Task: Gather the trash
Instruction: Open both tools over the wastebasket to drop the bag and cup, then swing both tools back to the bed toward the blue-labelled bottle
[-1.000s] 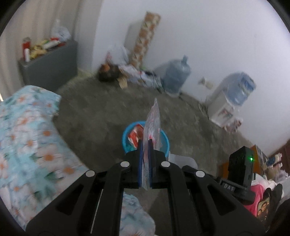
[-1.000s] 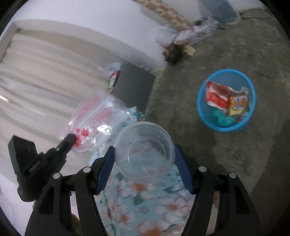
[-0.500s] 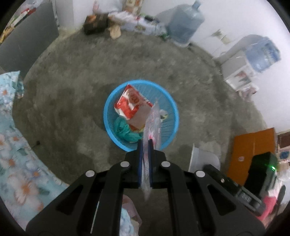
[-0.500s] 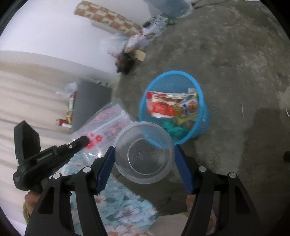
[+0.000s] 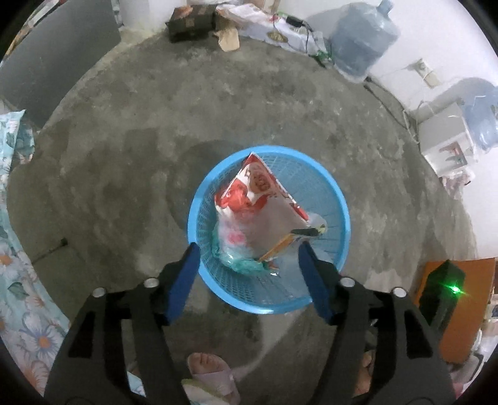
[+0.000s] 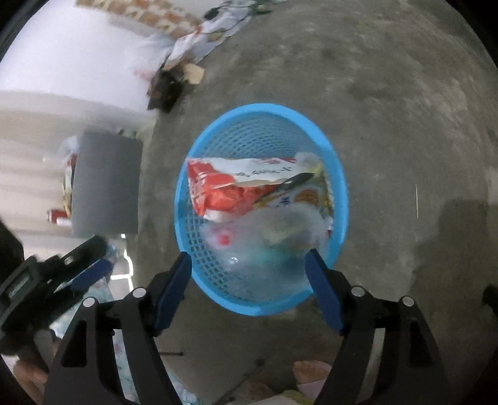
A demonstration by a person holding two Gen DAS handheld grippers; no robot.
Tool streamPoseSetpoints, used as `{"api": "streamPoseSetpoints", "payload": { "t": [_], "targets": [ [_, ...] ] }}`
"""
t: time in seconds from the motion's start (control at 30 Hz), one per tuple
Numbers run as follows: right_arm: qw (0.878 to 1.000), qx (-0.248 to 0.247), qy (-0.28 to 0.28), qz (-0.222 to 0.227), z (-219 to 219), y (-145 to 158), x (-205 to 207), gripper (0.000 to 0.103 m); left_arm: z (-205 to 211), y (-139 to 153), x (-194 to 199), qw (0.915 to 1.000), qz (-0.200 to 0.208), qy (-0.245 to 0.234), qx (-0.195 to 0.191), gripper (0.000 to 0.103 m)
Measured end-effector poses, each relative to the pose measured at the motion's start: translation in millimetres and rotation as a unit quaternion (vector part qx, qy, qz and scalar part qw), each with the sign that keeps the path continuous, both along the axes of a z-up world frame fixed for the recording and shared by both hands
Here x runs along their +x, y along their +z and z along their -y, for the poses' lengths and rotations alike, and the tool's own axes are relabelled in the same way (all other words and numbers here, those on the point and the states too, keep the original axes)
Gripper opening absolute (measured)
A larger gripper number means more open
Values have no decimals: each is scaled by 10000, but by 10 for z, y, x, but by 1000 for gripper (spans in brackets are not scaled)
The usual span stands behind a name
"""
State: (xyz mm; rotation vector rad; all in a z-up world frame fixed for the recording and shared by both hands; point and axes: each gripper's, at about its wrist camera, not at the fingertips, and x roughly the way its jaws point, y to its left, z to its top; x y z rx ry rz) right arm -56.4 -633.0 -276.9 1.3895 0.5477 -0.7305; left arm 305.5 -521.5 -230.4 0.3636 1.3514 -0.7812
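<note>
A blue mesh basket (image 5: pixel 326 193) stands on the concrete floor and also shows in the right wrist view (image 6: pixel 264 124). It holds a red and white wrapper (image 5: pixel 249 190), a clear plastic bag (image 5: pixel 233 240) with red print and other wrappers. In the right wrist view the clear plastic cup (image 6: pixel 264 268) lies blurred in the basket beside the bag (image 6: pixel 224 240). My left gripper (image 5: pixel 249 258) is open and empty above the basket's near rim. My right gripper (image 6: pixel 249 268) is open and empty over the near rim too. The left gripper also shows in the right wrist view (image 6: pixel 87 264).
A grey cabinet (image 5: pixel 56 59) stands at the back left. Water jugs (image 5: pixel 364 37) and a dispenser (image 5: pixel 448 137) line the far wall, with clutter (image 5: pixel 193 21) beside them. A floral bedsheet (image 5: pixel 18 280) lies at the left. An orange box (image 5: pixel 467 308) sits at the right. A foot (image 5: pixel 211 374) is below.
Both grippers opened over the basket. The plastic bag left my left gripper and the clear cup left my right gripper; both now lie in the basket.
</note>
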Motion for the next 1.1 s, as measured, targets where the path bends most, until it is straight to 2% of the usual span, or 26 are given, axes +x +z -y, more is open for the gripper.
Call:
{"api": "streamPoseSetpoints", "payload": {
  "t": [0.23, 0.4, 0.53, 0.63, 0.73, 0.83, 0.93, 1.03, 1.1],
  "targets": [
    [9985, -175, -368, 376, -258, 226, -271, 75, -214, 566, -166, 9984, 234, -336, -378, 72],
    [9963, -609, -305, 518, -585, 698, -297, 75, -680, 1249, -333, 9932, 443, -511, -950, 75],
    [9921, -1022, -64, 730, -917, 1198, -221, 80, -1224, 1810, -467, 9830, 1094, -606, -1341, 80],
    [9855, -1454, 320, 818, -1230, 1622, -119, 81, -1723, 2156, -569, 9761, 1432, -427, -1581, 82],
    [9782, -1697, 687, 975, -1507, 1917, -7, 81, -2275, 2415, -694, 9718, 1554, -222, -1758, 83],
    [9708, -1853, 998, 1148, -1772, 2136, 82, 81, -2808, 2585, -831, 9682, 1768, -48, -1770, 83],
    [9642, -1912, 1305, 1297, -1998, 2267, 176, 81, -3420, 2742, -1006, 9590, 2182, 199, -1797, 83],
    [9566, -1908, 1697, 1401, -2262, 2372, 308, 81, -3994, 2829, -1149, 9470, 2608, 673, -1749, 84],
    [9506, -1923, 1965, 1441, -2439, 2420, 419, 81, -4451, 2842, -1236, 9399, 2703, 1155, -1738, 85]
  ]
}}
